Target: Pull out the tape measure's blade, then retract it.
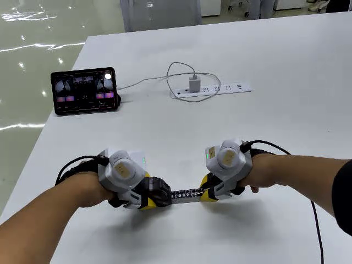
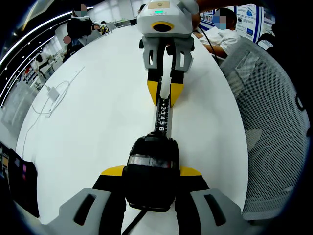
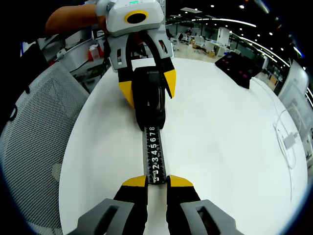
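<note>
The tape measure [image 1: 158, 191] sits low on the white counter [image 1: 275, 82], at about 6 o'clock in the head view, strung between the two tools. The left tongs [image 1: 149, 197], at 7 o'clock, are clamped across the sides of its case. I judge this anchors the body so it cannot slide while the other end is drawn away. The right tongs [image 1: 206, 190], at 5 o'clock, are pinched together on the tip of the blade [image 1: 187, 193]. The two tools face each other along one line, so the pull should run straight out of the case mouth rather than bend the strip. A short length is out, either just above the counter or resting on it; I cannot tell which. The case is a chunky black block with a glossy top panel. The blade is black with white numerals, 1 to 8 readable in the right gripper view. The pull-out looks barely begun. Well beyond, a tablet [image 1: 85, 91] lies at 10 o'clock and a power strip [image 1: 212, 89] with a charger [image 1: 194, 84] at 12 o'clock.
</note>
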`<state>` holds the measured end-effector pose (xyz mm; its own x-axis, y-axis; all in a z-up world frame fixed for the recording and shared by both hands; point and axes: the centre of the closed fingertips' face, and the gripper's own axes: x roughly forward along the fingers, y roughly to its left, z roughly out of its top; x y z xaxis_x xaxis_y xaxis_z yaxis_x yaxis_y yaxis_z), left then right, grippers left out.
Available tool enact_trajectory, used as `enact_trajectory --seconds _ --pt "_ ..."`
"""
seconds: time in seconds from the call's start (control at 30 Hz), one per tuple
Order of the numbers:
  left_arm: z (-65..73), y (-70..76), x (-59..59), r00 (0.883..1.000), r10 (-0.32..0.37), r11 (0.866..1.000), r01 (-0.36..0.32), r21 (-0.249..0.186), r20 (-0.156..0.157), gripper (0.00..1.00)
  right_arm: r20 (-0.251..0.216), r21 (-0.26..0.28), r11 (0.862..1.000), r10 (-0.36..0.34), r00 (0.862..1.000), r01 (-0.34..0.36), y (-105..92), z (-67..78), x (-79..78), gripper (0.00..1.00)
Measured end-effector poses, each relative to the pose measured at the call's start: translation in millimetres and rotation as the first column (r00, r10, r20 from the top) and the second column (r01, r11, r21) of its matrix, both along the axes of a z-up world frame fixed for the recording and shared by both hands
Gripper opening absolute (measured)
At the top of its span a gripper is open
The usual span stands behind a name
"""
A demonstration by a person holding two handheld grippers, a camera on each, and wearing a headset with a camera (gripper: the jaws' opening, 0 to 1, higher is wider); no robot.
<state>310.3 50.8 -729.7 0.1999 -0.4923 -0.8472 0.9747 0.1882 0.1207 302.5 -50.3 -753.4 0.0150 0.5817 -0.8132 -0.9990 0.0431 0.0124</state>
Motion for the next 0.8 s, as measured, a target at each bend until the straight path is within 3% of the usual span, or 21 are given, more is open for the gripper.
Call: enact_trajectory --seconds 0.8 --pt "-0.6 0.2 0.8 1.000 0.000 1.000 0.000 -0.004 0.000 0.33 -0.001 -0.006 1.000 -0.007 1.000 0.007 -11.4 -0.6 0.4 0.10"
